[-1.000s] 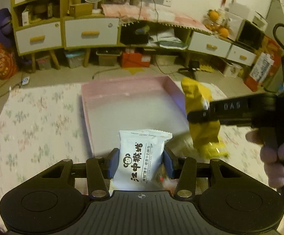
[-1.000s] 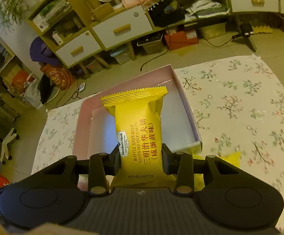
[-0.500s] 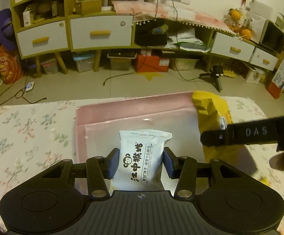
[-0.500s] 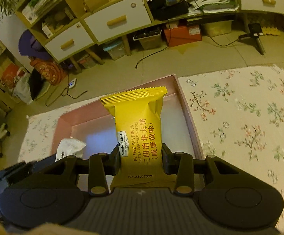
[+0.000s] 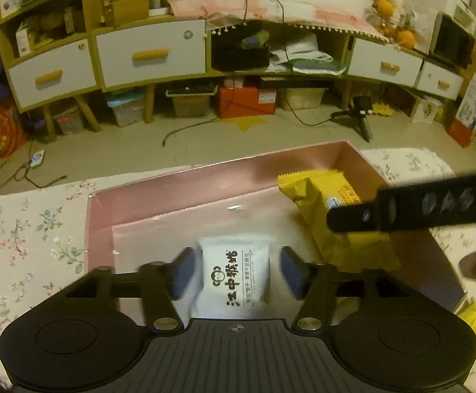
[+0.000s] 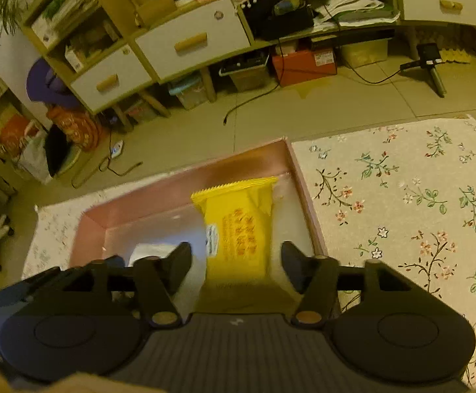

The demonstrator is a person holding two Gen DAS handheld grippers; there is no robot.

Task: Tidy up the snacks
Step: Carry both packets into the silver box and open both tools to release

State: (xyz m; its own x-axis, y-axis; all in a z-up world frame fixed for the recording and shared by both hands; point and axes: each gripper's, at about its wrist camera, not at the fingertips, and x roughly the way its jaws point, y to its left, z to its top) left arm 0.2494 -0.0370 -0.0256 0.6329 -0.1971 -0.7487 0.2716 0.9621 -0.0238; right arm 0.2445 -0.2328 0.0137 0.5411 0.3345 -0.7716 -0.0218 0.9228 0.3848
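A pink shallow box (image 5: 211,177) (image 6: 185,177) lies on the floral table. A white snack packet (image 5: 234,275) lies in the box between the parted pads of my left gripper (image 5: 234,273), which is open. A yellow waffle packet (image 6: 238,226) (image 5: 333,216) lies in the box's right side between the parted fingers of my right gripper (image 6: 236,265), which is open. In the left wrist view the right gripper's black finger (image 5: 411,206) crosses over the yellow packet. The white packet's edge shows in the right wrist view (image 6: 149,250).
Another yellow packet (image 5: 474,317) lies on the flowered tablecloth (image 6: 402,196) right of the box. Beyond the table edge are the floor, a low cabinet with white drawers (image 5: 152,52), storage bins and a small tripod (image 5: 362,111).
Both grippers have opened over the box. The white packet and the yellow packet have left the jaws and now lie in the box.
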